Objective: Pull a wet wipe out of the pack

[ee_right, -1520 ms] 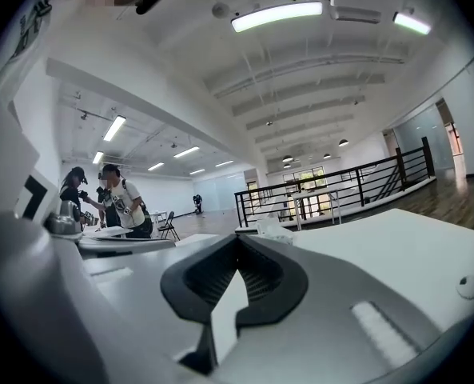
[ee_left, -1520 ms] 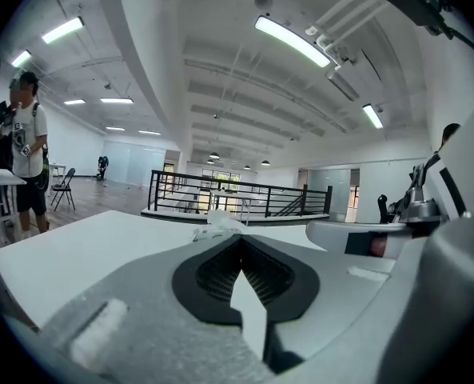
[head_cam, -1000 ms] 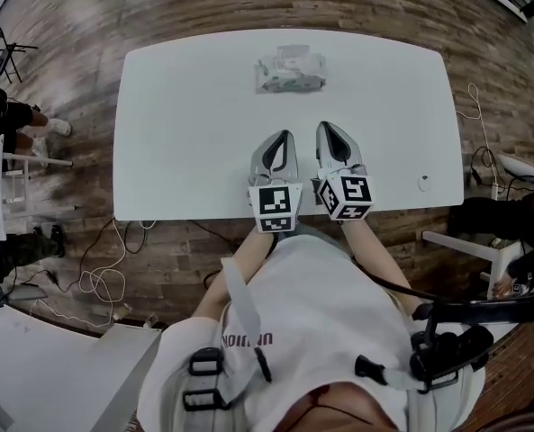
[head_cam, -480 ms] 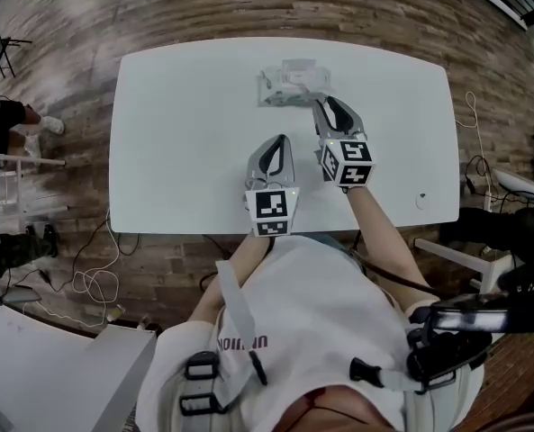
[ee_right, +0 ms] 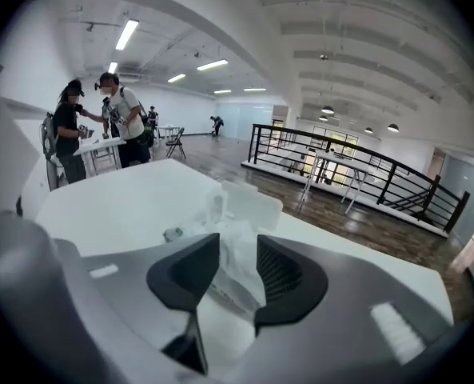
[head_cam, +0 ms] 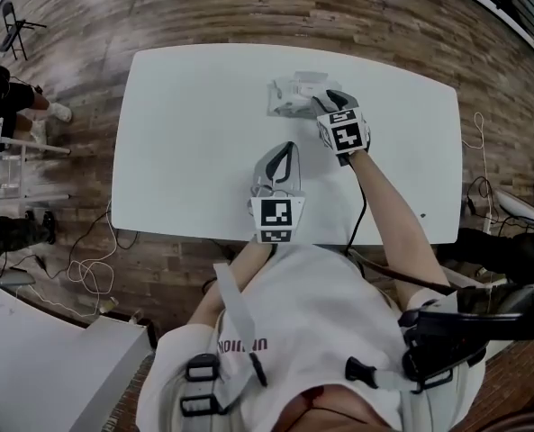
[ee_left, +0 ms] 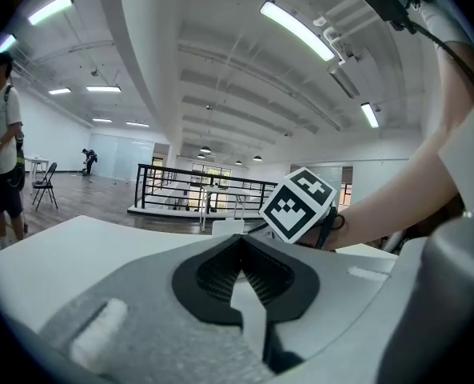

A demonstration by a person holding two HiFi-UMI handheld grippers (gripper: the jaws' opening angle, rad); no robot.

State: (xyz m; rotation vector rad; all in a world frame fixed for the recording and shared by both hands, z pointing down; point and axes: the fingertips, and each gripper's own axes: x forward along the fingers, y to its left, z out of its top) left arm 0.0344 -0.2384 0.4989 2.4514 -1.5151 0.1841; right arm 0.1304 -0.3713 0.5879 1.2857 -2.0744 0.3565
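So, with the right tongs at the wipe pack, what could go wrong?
The left tongs sit shut, apart from the pack, so nothing pins it; it may lift when pulled. The right tongs are opening around crumpled white material on the pack's top; closing there may pinch wrapper film rather than a wipe.

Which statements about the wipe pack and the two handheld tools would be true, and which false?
1. The wipe pack lies on the white table. True.
2. The left tool holds the pack. False: it is shut on nothing, well apart from the pack.
3. The right tool is at the pack. True; its jaws are opening, with part of the pack between them.
4. Two packs lie on the table. False: only one.
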